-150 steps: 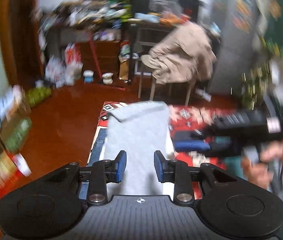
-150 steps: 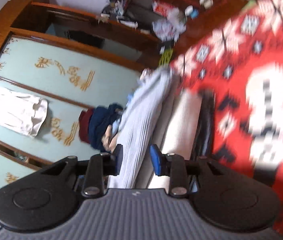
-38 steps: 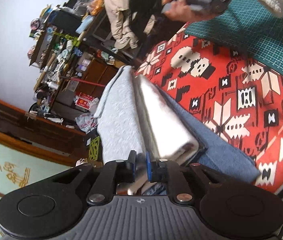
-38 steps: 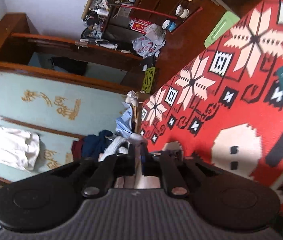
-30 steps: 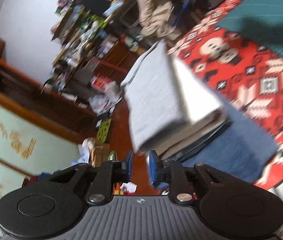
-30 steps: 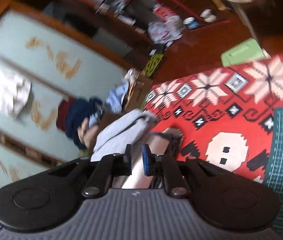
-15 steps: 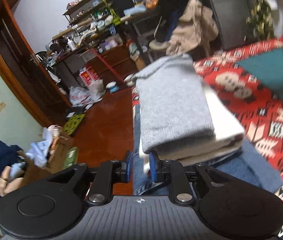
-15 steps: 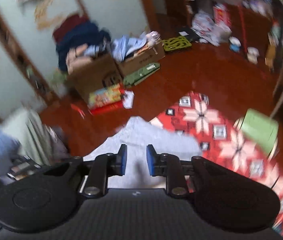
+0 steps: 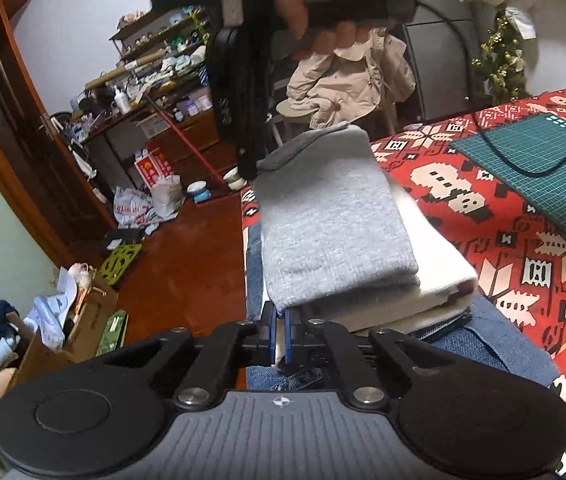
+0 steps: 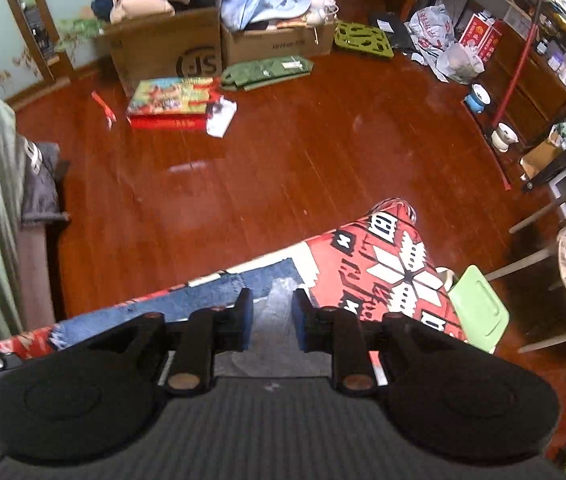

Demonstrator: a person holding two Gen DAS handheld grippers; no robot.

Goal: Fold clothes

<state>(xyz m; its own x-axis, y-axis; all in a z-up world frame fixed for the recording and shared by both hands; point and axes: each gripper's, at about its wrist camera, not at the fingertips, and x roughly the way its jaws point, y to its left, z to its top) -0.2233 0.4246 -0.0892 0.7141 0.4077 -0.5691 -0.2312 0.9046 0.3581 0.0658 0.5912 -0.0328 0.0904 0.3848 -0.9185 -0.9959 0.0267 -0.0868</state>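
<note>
Since a second ago the right gripper [image 10: 269, 316] has swung up over the stack's far end, jaws just opening and apart, while the left gripper [image 9: 279, 336], closed at the near edge of the grey folded garment [image 9: 331, 224] topping the stack on the red patterned cloth [image 9: 523, 232], could drag that fold askew.

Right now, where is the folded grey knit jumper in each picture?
Left wrist view: the folded grey knit jumper is mid-frame, topping a stack.
Right wrist view: only a grey strip between the fingers, probably that jumper.
Shared landmark: the red patterned cloth.
</note>
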